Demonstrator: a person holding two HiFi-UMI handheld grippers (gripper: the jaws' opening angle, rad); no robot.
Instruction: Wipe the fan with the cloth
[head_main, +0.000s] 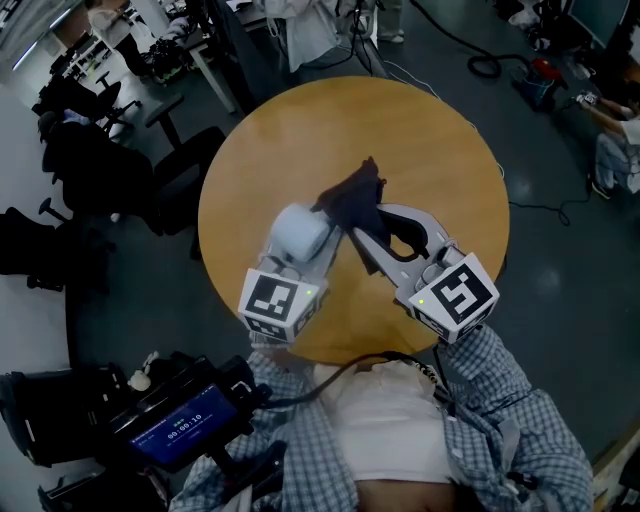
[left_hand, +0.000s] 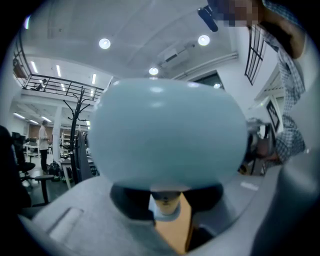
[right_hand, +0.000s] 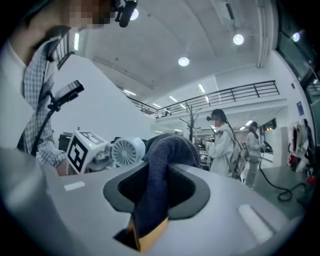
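A small pale-blue fan (head_main: 298, 232) is held above the round wooden table (head_main: 430, 150) by my left gripper (head_main: 305, 262). In the left gripper view the fan's rounded back (left_hand: 167, 132) fills the frame, and its stem (left_hand: 166, 202) sits between the jaws of the left gripper (left_hand: 167, 212), which is shut on it. A dark blue cloth (head_main: 352, 198) hangs from my right gripper (head_main: 368, 235) just to the right of the fan. In the right gripper view the cloth (right_hand: 159, 170) is pinched in the right gripper (right_hand: 152, 205). The fan's grille (right_hand: 127, 151) faces it from the left.
Black office chairs (head_main: 120, 170) stand to the table's left and cables (head_main: 480, 65) lie on the floor beyond it. A device with a lit screen (head_main: 170, 425) sits at the lower left. People (right_hand: 220, 145) stand in the background, and a coat rack (left_hand: 75, 135) is nearby.
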